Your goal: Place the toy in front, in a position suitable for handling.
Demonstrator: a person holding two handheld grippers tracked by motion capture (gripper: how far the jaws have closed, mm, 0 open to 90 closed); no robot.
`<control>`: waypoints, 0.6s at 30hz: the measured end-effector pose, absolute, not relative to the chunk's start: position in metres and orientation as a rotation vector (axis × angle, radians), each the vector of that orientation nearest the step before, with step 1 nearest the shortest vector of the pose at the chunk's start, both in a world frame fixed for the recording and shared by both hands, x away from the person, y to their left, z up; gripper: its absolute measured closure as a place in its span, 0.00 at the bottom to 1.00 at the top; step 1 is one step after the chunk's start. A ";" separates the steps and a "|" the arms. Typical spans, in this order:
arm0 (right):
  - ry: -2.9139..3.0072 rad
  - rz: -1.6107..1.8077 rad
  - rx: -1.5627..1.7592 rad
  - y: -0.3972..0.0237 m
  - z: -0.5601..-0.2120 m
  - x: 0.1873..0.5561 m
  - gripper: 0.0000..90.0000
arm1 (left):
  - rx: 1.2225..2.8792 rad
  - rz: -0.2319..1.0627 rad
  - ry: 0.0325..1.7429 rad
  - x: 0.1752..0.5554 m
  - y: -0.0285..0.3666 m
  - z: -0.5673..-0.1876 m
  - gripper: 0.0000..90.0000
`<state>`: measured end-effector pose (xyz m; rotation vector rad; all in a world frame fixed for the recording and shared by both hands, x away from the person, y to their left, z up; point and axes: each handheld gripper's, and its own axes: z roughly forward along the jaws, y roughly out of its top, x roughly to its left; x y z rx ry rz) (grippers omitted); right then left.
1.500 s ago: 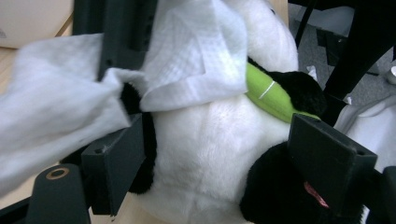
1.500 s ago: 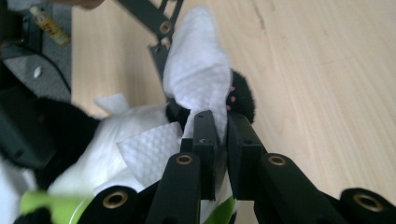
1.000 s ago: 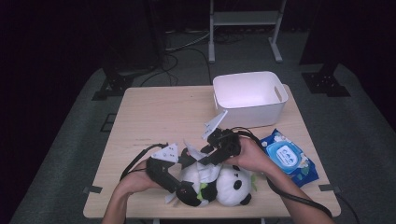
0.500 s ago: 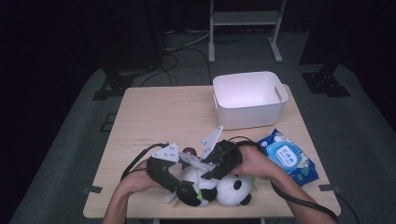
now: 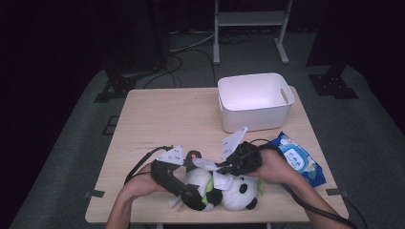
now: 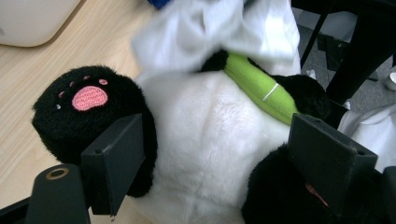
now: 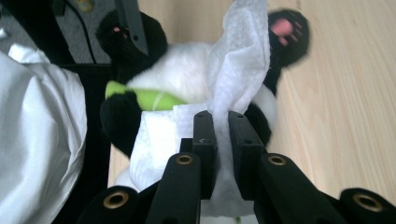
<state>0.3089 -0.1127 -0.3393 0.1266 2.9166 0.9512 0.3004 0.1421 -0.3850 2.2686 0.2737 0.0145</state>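
A black-and-white panda plush (image 5: 239, 193) lies on its back near the table's front edge, a green stick (image 6: 261, 86) across its chest. My left gripper (image 5: 193, 195) has its jaws pressed into the plush's lower body and black legs (image 6: 210, 140). My right gripper (image 5: 220, 171) hovers over the panda's belly (image 7: 168, 70). Its jaws have just been closing and are now shut on a white wet wipe (image 7: 238, 60), which stands up between them and drapes over the plush. In the left gripper view the wipe (image 6: 219, 32) is blurred above the chest.
A white bin (image 5: 258, 119) stands at the back right of the wooden table (image 5: 167, 119). A blue pack of wipes (image 5: 298, 160) lies at the right edge beside my right hand. Cables trail from both grippers toward the front edge.
The right gripper has come forward from beside the blue pack down onto the panda, and its jaws have closed on the wipe. The left gripper and the plush have stayed put.
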 end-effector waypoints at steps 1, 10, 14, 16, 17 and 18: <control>2.911 0.962 0.143 -0.118 -0.339 0.309 0.91 | 2.265 0.012 0.276 0.300 0.142 -0.385 0.20; 2.880 1.027 0.291 -0.163 -0.349 0.306 0.91 | 2.265 0.013 0.288 0.302 0.142 -0.386 0.20; 2.881 1.050 0.350 -0.177 -0.356 0.304 0.91 | 2.266 0.011 0.290 0.302 0.141 -0.386 0.20; 2.878 1.053 0.368 -0.183 -0.358 0.303 0.91 | 2.267 0.012 0.290 0.302 0.141 -0.386 0.20; 2.877 1.056 0.380 -0.187 -0.360 0.303 0.91 | 2.268 0.014 0.290 0.301 0.141 -0.386 0.20; 2.880 1.050 0.389 -0.190 -0.361 0.303 0.91 | 2.269 0.014 0.288 0.301 0.141 -0.386 0.20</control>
